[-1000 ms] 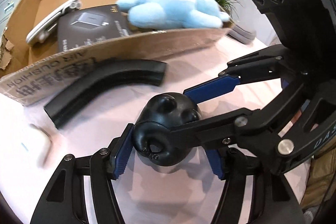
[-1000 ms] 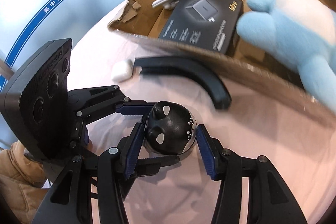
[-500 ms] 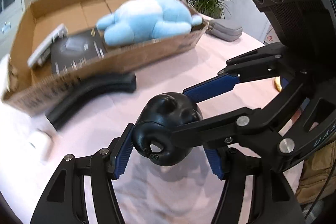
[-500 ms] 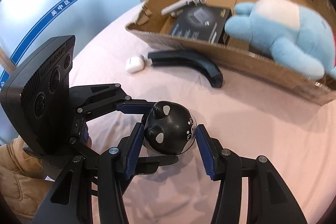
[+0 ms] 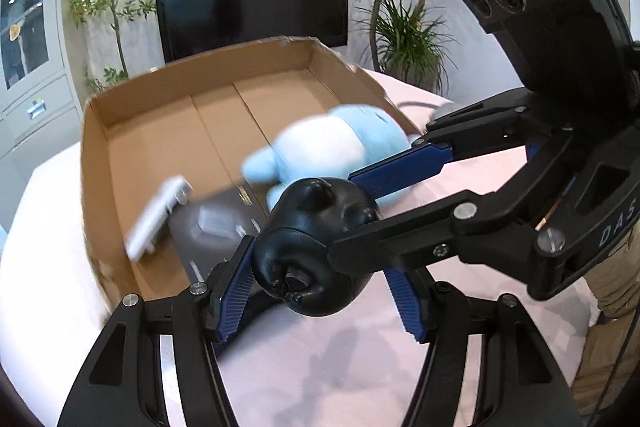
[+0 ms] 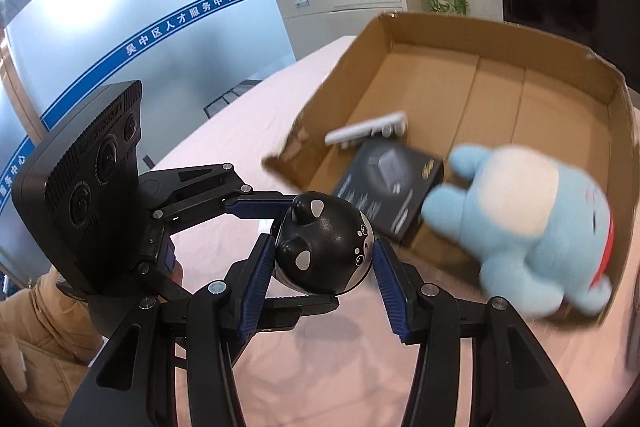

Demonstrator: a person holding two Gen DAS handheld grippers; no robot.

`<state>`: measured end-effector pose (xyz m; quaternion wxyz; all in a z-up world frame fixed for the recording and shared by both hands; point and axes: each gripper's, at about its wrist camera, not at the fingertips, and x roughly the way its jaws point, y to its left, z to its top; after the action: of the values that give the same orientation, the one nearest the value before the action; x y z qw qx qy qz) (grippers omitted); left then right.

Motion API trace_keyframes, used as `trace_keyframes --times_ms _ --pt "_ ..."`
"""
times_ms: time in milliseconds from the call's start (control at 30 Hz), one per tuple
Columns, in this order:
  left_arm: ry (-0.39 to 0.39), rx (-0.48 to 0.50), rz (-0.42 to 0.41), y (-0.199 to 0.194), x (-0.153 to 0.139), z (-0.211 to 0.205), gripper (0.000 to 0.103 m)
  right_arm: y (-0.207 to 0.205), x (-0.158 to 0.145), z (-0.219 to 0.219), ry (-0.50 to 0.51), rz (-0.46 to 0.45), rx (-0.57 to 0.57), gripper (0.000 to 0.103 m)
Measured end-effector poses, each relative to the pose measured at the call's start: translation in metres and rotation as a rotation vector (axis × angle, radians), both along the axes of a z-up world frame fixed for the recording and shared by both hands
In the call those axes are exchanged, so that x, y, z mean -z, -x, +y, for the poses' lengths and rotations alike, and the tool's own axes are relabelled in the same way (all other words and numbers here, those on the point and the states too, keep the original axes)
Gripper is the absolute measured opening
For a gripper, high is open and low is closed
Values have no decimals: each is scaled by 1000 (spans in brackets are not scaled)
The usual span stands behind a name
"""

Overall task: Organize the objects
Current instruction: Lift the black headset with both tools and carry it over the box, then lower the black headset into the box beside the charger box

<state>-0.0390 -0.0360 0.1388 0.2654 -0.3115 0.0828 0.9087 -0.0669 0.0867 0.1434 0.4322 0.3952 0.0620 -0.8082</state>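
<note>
Carefully, with both hand-held grippers [image 5: 320, 291] [image 6: 324, 269] clamped on the black round toy [image 6: 326, 247], clear the cardboard box [image 6: 500, 39] near wall before lowering.

Your table [image 6: 248, 107] has a pink cloth on it — and one big cardboard box [image 6: 500, 39] sits right on top.

Both wrist views face steeply down (close range), sharing the cardboard box [image 5: 96, 163] [image 6: 616, 99].
</note>
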Motion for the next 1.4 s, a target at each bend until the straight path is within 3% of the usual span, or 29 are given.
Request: trace_keyframes --times_ms 200,467,700,1400 --pt "-15 -25 14 53 -19 -16 61 54 -25 -21 -11 3 -11 48" --pt "-43 -60 -26 95 -2 -28 61 116 -24 -43 -32 -21 -12 48" --pt "-25 -72 -37 101 13 -31 61 128 0 -51 -40 -61 -25 48" --pt "32 -125 -3 106 22 -26 61 136 13 -53 -37 -71 -11 47"
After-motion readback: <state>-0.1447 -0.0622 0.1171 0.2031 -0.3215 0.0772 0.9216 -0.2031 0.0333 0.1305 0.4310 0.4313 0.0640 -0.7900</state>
